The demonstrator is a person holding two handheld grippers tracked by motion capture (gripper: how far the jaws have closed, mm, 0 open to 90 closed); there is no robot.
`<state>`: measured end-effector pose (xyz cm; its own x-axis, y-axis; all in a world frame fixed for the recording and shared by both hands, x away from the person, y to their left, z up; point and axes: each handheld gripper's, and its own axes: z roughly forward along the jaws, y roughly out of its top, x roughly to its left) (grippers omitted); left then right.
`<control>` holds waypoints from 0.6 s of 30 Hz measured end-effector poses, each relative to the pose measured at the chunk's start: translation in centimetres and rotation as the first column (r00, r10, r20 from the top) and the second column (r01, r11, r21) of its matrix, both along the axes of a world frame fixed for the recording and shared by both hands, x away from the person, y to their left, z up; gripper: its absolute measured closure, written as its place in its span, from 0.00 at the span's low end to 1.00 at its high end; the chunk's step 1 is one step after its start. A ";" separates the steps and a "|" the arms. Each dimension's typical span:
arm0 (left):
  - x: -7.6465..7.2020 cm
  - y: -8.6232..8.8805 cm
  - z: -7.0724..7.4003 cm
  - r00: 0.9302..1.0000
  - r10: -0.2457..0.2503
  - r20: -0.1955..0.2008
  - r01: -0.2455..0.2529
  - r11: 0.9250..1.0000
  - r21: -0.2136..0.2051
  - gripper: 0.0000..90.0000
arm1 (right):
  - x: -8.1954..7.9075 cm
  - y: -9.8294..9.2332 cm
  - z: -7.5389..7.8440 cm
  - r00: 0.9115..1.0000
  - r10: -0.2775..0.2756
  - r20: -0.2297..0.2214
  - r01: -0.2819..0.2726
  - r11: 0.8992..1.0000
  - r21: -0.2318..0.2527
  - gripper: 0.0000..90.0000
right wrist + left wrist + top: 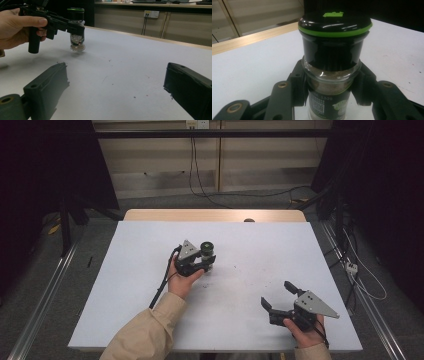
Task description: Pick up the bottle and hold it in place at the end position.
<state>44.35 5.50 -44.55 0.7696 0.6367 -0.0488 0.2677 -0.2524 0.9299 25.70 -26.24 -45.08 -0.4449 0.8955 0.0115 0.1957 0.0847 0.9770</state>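
In the high view, a white table [150,270] lies on a wooden top, with a grey floor and cables beyond it. The left gripper [207,263] sits near the table's middle, held by the left hand [182,279] in a beige sleeve. Its jaws close on a jar [208,251] with a black lid ringed in green. The right gripper [278,296] rests near the front right edge, well apart from the jar, its jaws spread wide with nothing between them. The right hand [305,332] grips it from below.

In the left gripper view, the jar [332,65] stands upright between the two black jaws, which press on its glass body just under the black lid. Brownish powder shows inside the glass, and a label with a printed code sits lower down.

In the right gripper view, the right gripper's jaws stand wide apart over bare table [125,75]. Farther off, the left gripper [75,28] clamps the jar [77,30], whose base appears to hang just above the table. The left hand [15,27] holds the gripper's handle.
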 end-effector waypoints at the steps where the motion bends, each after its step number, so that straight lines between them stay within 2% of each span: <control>1: 0.0 -0.1 0.0 1.000 -0.001 0.002 0.001 1.000 0.000 0.59 | 0.0 0.0 0.0 1.000 0.001 -0.001 -0.001 1.000 0.001 0.05; 18: 0.2 -1.0 -0.6 1.000 0.003 0.001 -0.003 1.000 0.001 0.59 | 0.1 0.1 -0.1 1.000 0.008 -0.004 -0.008 1.000 0.003 0.05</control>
